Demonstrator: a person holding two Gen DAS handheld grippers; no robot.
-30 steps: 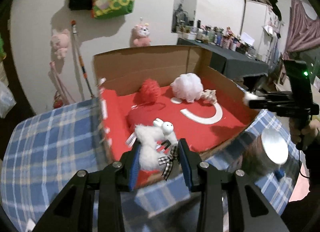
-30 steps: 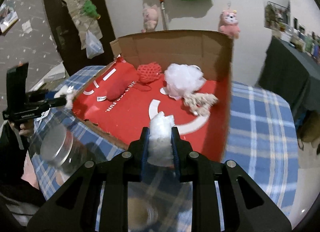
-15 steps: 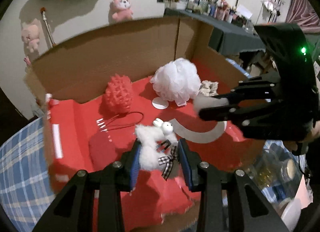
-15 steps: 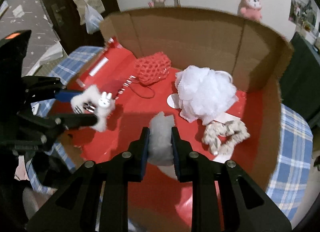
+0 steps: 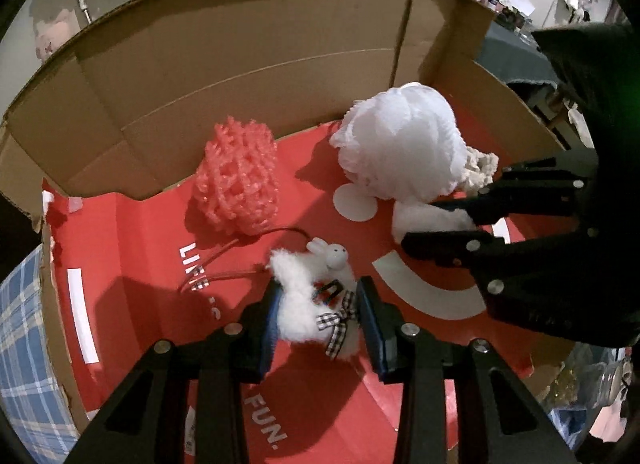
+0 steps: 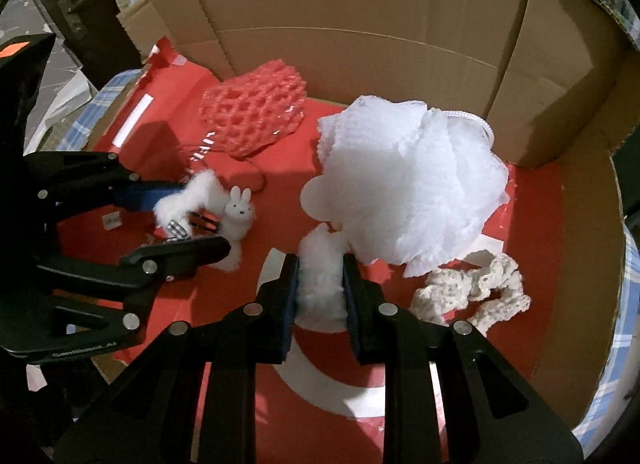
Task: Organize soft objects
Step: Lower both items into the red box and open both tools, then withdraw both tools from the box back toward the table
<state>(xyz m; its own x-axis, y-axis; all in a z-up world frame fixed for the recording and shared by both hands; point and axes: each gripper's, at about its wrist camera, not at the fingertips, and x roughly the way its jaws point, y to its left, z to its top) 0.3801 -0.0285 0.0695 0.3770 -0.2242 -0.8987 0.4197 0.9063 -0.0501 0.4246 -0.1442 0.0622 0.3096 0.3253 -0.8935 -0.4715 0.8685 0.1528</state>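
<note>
Red-floored cardboard box filling frame, pink mesh pouch and white loofah upper centre, left gripper pinching fluffy bunny charm, right gripper pinching white puff, cream scrunchie lower right.

Red box floor, white pouf, blue-checked cloth

Fluffy white bunny clip with checked bow, white fluffy puff, both held above red-lined cardboard box

Dim indoor light falls from above, casting soft shadows ahead of the jaws; fisheye edges bend and darken.
</note>
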